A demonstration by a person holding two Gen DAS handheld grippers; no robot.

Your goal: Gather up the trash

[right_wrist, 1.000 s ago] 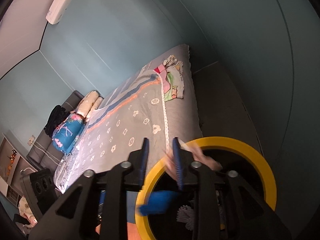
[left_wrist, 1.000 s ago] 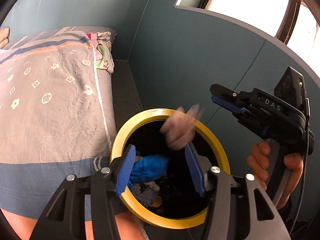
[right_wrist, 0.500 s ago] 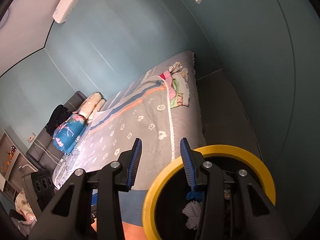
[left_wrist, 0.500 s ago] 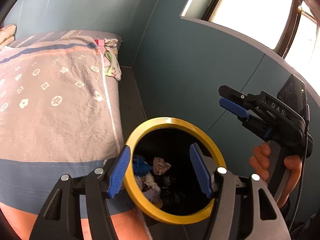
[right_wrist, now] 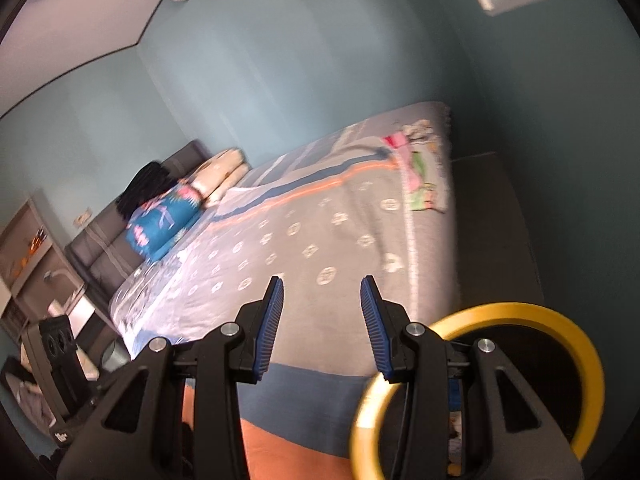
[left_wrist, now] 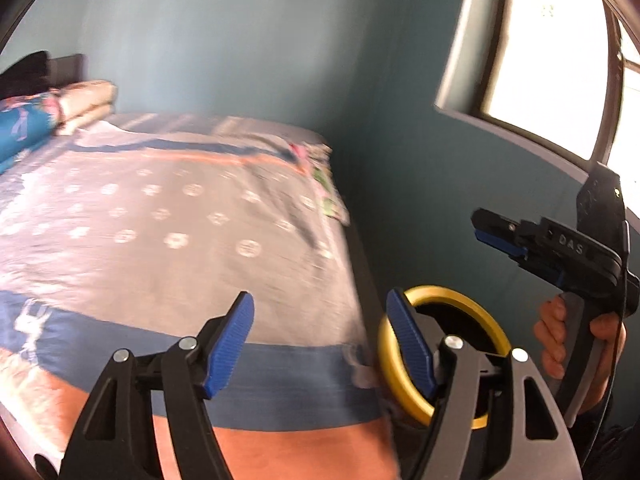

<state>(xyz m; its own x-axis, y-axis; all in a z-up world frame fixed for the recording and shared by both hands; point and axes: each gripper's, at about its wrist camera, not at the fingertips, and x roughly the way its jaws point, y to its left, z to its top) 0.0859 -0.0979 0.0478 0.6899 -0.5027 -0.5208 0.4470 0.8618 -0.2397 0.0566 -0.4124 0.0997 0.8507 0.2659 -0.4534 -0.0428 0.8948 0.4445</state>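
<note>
White letters "DAS" mark the right gripper point(left_wrist: 486, 234), whose hand point(left_wrist: 576, 344) shows only in part. The left gripper point(left_wrist: 320, 344) has its jaws opening with nothing between them; the right gripper's jaws stand apart and empty. The yellow-rimmed trash bin point(right_wrist: 520, 312) sits low right of both claws, mouth upward, contents mostly hidden. The bed point(left_wrist: 180, 216) is blurred.

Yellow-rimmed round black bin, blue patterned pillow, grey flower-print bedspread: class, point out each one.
Yellow-rimmed round black bin point(right_wrist: 560, 316): right wrist view, far rim.
Blue patterned pillow point(right_wrist: 164, 222): right wrist view, middle.
Grey flower-print bedspread point(left_wrist: 180, 220): left wrist view, top surface.
</note>
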